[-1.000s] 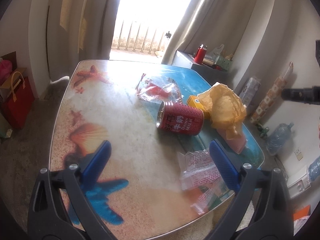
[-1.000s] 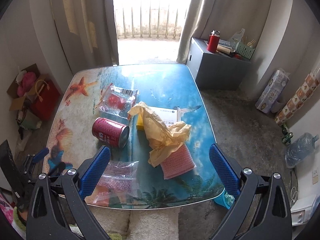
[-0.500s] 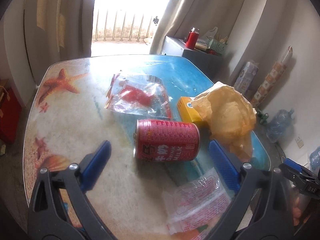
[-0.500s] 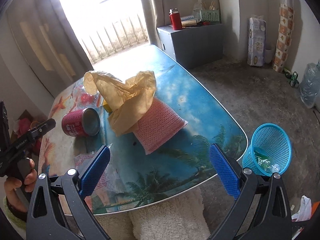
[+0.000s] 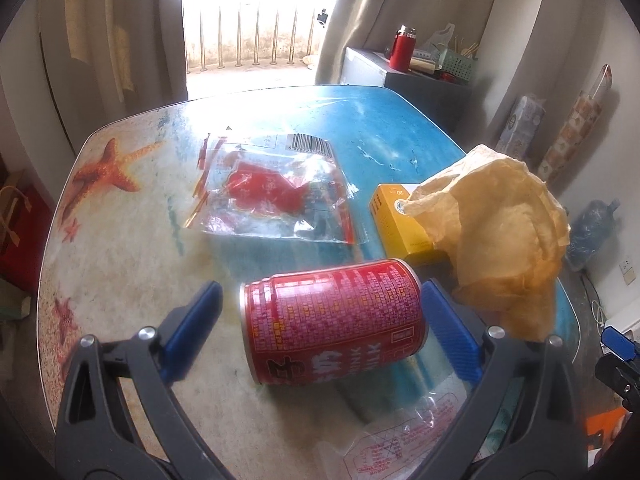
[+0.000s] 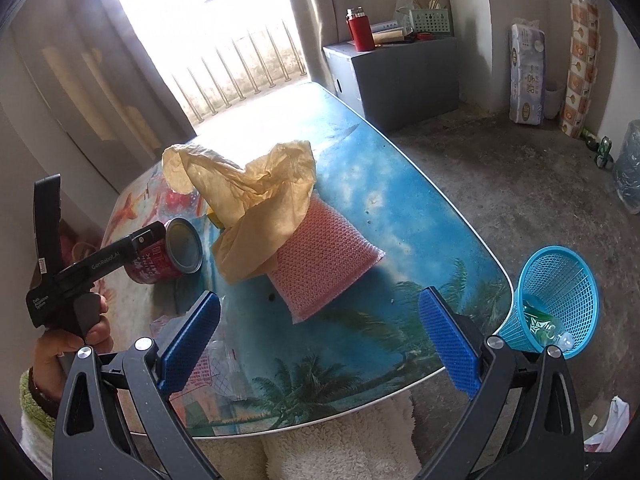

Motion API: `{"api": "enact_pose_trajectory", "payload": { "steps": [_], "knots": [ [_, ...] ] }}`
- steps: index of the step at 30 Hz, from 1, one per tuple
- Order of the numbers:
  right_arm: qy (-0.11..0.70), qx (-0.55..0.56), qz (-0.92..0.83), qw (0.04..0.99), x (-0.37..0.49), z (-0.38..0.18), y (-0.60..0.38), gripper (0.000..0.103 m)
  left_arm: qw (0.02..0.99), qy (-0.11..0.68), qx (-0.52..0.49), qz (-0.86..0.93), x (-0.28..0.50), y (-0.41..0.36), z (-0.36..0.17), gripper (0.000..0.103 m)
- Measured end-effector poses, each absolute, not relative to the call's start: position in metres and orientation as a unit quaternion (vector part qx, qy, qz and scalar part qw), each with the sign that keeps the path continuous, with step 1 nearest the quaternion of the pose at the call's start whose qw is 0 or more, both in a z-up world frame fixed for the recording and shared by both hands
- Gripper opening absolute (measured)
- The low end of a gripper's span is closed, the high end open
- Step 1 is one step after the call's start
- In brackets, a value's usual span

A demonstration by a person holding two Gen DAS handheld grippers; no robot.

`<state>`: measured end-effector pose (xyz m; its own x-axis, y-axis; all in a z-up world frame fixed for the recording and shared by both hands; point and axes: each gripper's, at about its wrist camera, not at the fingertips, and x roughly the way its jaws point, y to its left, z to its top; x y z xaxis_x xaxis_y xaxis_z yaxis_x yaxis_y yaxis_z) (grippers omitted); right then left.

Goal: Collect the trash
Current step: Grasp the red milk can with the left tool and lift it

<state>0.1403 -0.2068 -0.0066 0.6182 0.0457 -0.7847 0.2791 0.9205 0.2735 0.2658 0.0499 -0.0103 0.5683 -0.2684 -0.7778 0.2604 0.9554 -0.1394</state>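
Left gripper (image 5: 320, 332) has closed in, spread jaws now straddling the red drink can (image 5: 334, 326) lying sideways on the beach-print table (image 5: 120, 248), no clamp yet; right gripper (image 6: 318, 338) idles agape, so grasp comes next.

Left tongs (image 5: 320, 336) gape wide, blue pads (image 5: 194, 330) level and low — one to either side. Right tongs (image 6: 318, 344) stand just as wide, tilted down, nothing between the pads (image 6: 448, 344). A bare hand (image 6: 70, 342) grips the left handle from below.
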Motion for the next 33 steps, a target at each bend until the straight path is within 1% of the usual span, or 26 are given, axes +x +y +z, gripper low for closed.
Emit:
{"api": "enact_pose_trajectory", "payload": {
  "steps": [7,13,17,20,22,28,33],
  "knots": [
    [0.436,0.212,-0.064,0.872,0.138,-0.016,-0.219,0.096,0.878,0.455,-0.023,-0.146,0.267,0.042,-0.011,0.096],
    [0.429,0.214,-0.065,0.875,0.131,-0.015,-0.224,0.096,0.874,0.47,0.023,-0.119,0.268,0.03,-0.029,0.096],
    [0.428,0.208,-0.065,0.877,0.128,-0.014,-0.224,0.096,0.874,0.471,0.011,-0.12,0.264,0.037,-0.032,0.096],
    [0.428,0.204,-0.06,0.878,0.126,-0.012,-0.224,0.096,0.875,0.47,0.006,-0.117,0.26,0.042,-0.031,0.094],
    [0.426,0.202,-0.056,0.88,0.125,-0.011,-0.223,0.096,0.876,0.468,0.004,-0.117,0.258,0.046,-0.03,0.09],
    [0.417,0.168,-0.031,0.893,0.128,-0.003,-0.216,0.096,0.878,0.466,0.009,-0.113,0.247,0.06,-0.029,0.09],
    [0.432,0.123,0.026,0.893,0.148,-0.001,-0.207,0.096,0.877,0.469,0.002,-0.107,0.234,0.078,-0.029,0.09]
  ]
}}
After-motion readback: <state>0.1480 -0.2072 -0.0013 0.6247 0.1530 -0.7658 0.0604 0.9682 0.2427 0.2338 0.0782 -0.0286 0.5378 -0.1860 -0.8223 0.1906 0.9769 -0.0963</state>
